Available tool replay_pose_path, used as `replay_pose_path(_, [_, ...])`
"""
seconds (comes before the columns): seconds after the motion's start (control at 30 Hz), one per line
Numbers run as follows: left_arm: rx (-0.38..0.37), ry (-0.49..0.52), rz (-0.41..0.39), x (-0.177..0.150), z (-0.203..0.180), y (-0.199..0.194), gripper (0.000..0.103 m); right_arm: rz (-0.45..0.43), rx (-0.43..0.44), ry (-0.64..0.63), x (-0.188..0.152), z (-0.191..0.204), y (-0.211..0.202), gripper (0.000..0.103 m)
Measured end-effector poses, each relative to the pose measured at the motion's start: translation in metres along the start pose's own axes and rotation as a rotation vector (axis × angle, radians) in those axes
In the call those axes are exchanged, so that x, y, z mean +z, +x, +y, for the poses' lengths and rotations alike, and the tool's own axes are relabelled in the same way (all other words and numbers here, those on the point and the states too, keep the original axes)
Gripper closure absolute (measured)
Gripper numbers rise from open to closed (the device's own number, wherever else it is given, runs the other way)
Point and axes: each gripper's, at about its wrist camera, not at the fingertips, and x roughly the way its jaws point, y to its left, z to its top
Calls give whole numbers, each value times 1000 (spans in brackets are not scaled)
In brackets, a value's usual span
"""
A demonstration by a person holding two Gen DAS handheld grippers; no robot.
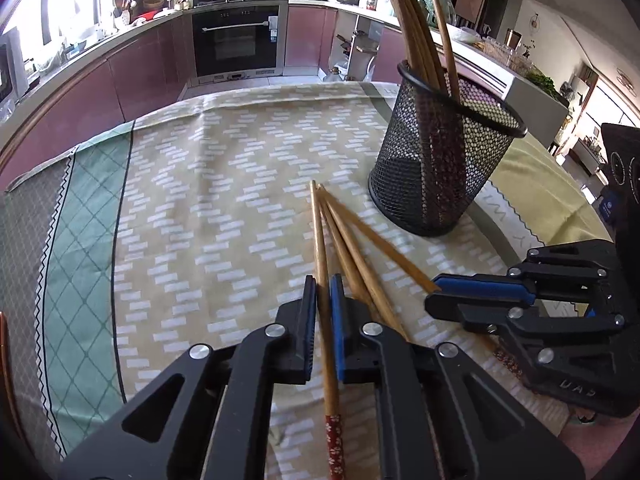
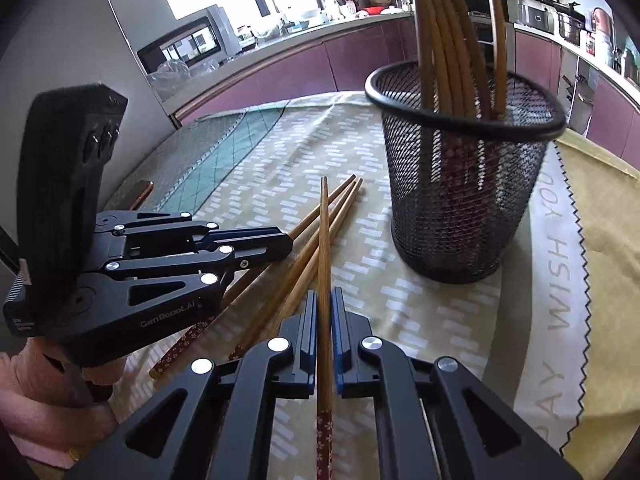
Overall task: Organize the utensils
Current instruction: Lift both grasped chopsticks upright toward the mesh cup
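Note:
My left gripper is shut on a wooden chopstick with a red patterned end, which runs straight out between the fingers. To its right, my right gripper is shut on another chopstick. In the right wrist view that gripper holds its chopstick pointing forward, crossing over two loose chopsticks on the cloth. The left gripper shows side-on at the left. A black mesh holder stands upright ahead to the right with several chopsticks in it.
A patterned beige and green tablecloth covers the table. A hand in a pink sleeve holds the left gripper. A brown flat object lies near the table's far left edge. Kitchen counters and an oven stand beyond the table.

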Motion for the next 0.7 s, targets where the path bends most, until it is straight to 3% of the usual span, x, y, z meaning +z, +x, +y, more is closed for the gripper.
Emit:
replay_pose_path(0.53, [-210,-22,-197,23,0,-90,95,-224,35,60,6,-31,-84,97])
replay_pose_path(0.7, [-238,-9,-251,30,-5,-113,95,-265,28,55,12,-34,-100,97])
